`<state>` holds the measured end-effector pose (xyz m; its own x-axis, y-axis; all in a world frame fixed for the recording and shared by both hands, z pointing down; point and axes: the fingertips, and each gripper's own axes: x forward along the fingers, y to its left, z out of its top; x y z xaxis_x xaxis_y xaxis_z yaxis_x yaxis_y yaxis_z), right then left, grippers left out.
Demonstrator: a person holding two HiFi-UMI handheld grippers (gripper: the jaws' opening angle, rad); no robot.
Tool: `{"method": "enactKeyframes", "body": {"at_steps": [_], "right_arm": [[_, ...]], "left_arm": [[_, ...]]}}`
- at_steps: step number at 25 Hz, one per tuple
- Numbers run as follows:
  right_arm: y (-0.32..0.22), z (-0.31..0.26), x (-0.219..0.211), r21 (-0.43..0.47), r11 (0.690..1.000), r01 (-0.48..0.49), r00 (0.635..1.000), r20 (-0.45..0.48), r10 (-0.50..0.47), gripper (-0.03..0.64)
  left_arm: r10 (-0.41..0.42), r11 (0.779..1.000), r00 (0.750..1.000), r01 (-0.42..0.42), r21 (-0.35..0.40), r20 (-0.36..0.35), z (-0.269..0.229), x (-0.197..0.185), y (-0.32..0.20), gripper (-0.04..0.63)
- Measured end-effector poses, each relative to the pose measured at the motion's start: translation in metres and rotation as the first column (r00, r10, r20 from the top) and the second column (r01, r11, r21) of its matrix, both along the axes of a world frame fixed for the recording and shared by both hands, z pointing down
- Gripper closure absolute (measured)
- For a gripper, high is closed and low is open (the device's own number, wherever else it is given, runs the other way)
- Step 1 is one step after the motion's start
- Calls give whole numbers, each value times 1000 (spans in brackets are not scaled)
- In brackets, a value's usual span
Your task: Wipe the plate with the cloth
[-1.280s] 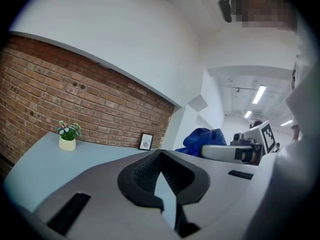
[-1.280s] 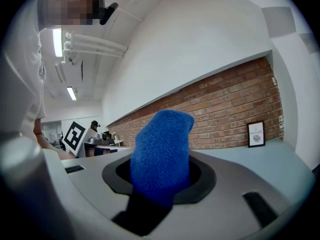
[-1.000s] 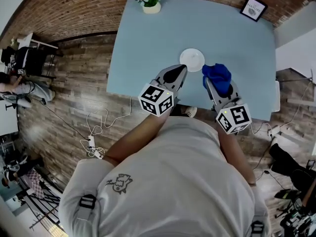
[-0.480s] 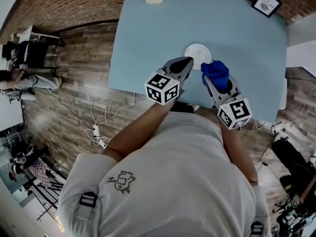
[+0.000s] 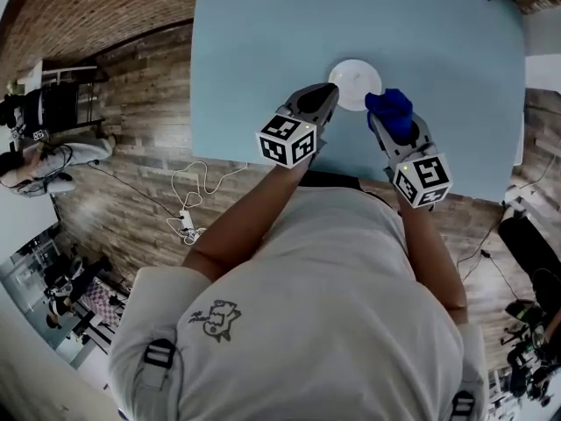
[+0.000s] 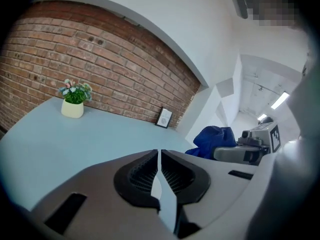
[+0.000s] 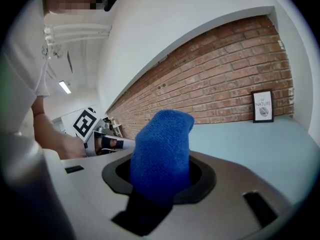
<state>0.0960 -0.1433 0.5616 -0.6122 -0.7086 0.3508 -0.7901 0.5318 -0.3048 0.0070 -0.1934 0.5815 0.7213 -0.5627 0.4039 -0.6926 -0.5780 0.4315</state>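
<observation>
A small white plate (image 5: 355, 83) lies on the pale blue table (image 5: 263, 51), near its front edge. My left gripper (image 5: 325, 92) hovers just left of the plate, jaws shut with nothing between them (image 6: 159, 159). My right gripper (image 5: 386, 112) hangs just right of the plate, shut on a bunched blue cloth (image 5: 390, 112). In the right gripper view the blue cloth (image 7: 161, 154) sticks up from between the jaws. The left gripper view shows the cloth (image 6: 214, 140) off to its right; the plate is hidden there.
A potted plant (image 6: 74, 100) stands at the table's far left edge and a framed picture (image 6: 163, 117) leans against the brick wall at the far right. Cables (image 5: 188, 213) lie on the wooden floor left of the table.
Both grippers have sunk toward the table and moved forward, ending at either side of the plate. The cloth has stayed in the right gripper. The head camera has tilted further over the table.
</observation>
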Motion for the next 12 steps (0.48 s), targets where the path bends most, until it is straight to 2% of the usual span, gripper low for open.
{"method": "enactKeyframes", "body": {"at_steps": [3,5,12], "right_arm": [[-14,26,-2,-20,1000,-17,1000,-24,17,476],[-20,45,-3,-67,997,-42,999,-15,41,476],[-42,93,1,-139,986,-87,995,-49,81,476]], "left_arm": [[17,998,1000,-16,-53,15,24,-8,-7,582],[23,995,999,-21,-98,23,41,-15,-5,574],[50,970,998,-40,-238,36,93,-17,-14,499]]}}
